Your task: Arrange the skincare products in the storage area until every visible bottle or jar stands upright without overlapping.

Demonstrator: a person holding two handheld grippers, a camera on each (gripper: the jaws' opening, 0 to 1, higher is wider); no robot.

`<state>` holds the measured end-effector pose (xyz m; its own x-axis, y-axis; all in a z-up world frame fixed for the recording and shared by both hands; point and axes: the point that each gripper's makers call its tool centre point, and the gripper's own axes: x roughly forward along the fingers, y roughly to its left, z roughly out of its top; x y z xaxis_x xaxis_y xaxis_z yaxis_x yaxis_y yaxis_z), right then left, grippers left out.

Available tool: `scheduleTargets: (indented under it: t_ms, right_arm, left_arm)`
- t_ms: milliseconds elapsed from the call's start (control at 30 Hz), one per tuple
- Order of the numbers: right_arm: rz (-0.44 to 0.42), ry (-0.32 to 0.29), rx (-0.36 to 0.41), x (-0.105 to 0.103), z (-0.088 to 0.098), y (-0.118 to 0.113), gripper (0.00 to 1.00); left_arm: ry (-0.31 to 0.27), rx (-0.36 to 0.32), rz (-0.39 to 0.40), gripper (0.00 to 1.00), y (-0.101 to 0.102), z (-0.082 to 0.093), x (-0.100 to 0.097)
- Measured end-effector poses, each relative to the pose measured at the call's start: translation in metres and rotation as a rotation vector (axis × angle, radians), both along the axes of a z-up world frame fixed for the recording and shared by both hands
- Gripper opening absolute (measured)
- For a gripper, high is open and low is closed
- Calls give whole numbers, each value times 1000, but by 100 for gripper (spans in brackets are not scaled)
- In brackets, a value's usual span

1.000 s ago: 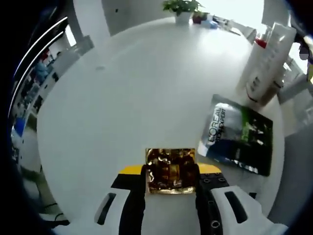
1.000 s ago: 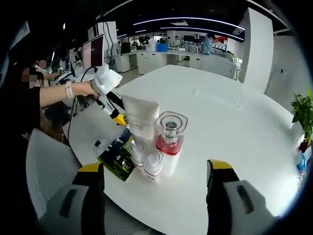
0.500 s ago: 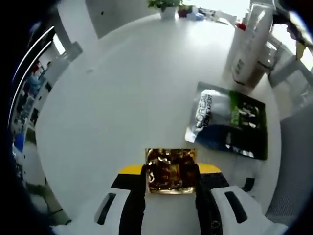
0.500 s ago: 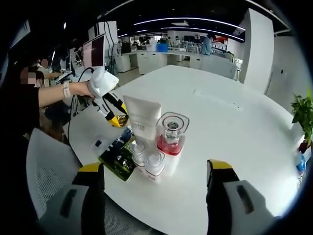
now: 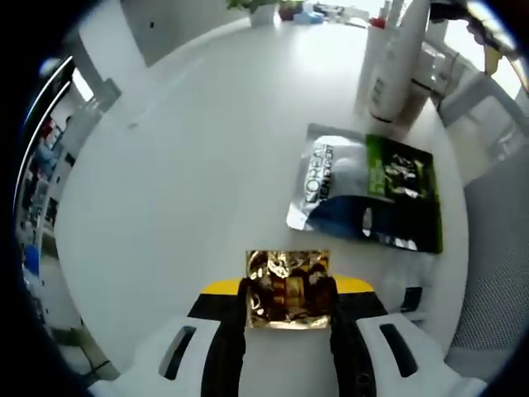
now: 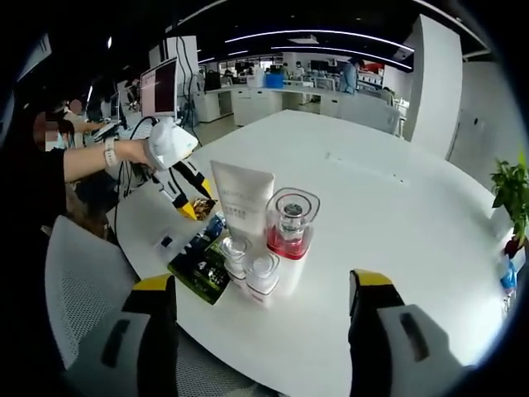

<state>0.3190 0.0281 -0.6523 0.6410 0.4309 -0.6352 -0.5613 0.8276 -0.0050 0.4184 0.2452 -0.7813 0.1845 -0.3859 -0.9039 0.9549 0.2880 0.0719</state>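
At lower centre of the left gripper view, left gripper [image 5: 288,291] clamped on crinkled gold foil sachet [image 5: 288,288]; right gripper [image 6: 263,308] apart below clustered white tube [image 6: 243,203] and red-based clear bottle [image 6: 288,225].

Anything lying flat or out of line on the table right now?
Yes: the dark sachet lies flat on the white table beside the upright white tube, and the left gripper holds a gold packet, not yet placed.
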Motion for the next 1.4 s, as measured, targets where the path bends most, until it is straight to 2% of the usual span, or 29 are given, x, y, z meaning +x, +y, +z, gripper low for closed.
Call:
scheduleTargets:
  t_ms: [600,933,1200,1400]
  right_arm:
    - [10,-4,0,-3,0,3,87]
    - [4,0,5,-7,-1,1,87]
    - [-2,1,5,-10,-1,0,87]
    - [-3,2,4,-12,-1,0,86]
  left_arm:
    - [14,17,-77,36,-8,-1,-19]
    - [43,25,-103,36,-11,-2,-30]
    - [40,24,-148,36,-13,-2,-32]
    - [76,20,-161,37,-13,-4,-31]
